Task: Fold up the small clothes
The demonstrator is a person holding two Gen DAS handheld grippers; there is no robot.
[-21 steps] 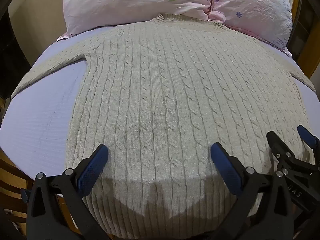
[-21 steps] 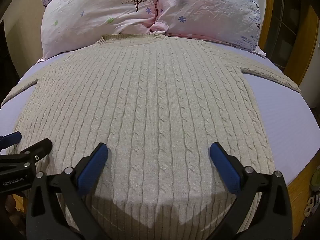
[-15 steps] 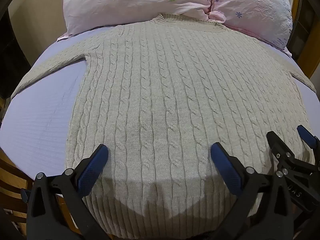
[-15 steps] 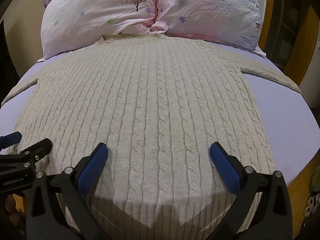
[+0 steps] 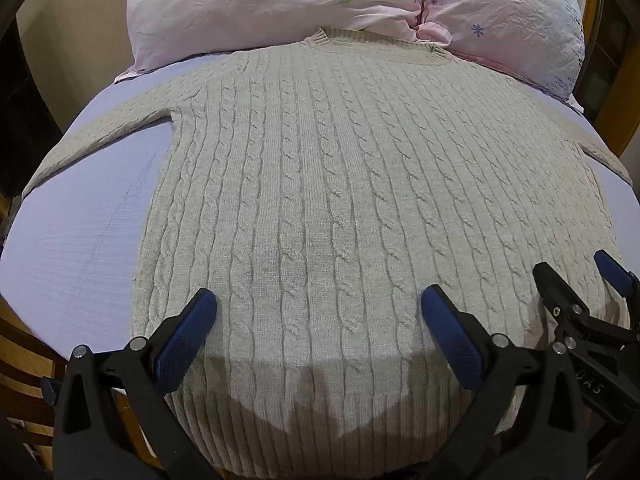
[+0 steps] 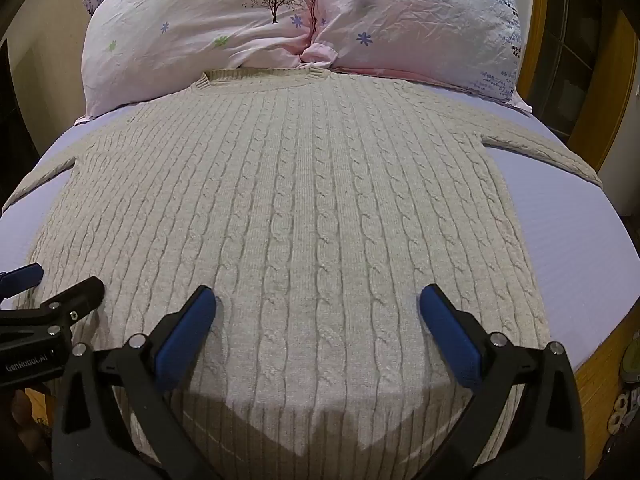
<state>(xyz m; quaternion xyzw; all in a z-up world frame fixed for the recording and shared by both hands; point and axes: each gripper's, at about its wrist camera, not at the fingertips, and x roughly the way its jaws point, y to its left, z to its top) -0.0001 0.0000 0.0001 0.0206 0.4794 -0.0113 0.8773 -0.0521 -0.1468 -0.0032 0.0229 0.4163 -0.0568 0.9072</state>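
Observation:
A beige cable-knit sweater (image 5: 320, 200) lies flat on the bed, collar toward the pillows, sleeves spread to both sides; it also shows in the right wrist view (image 6: 304, 208). My left gripper (image 5: 318, 304) is open and empty, hovering over the sweater's lower left part near the hem. My right gripper (image 6: 318, 302) is open and empty over the lower right part. The right gripper shows at the right edge of the left wrist view (image 5: 576, 280). The left gripper shows at the left edge of the right wrist view (image 6: 60, 286).
The bed has a lavender sheet (image 5: 80, 232). Two pink flowered pillows (image 6: 208, 28) lie at the head, touching the collar. A wooden bed frame (image 6: 600, 376) runs along the right edge, with a wooden door frame (image 6: 624, 92) behind.

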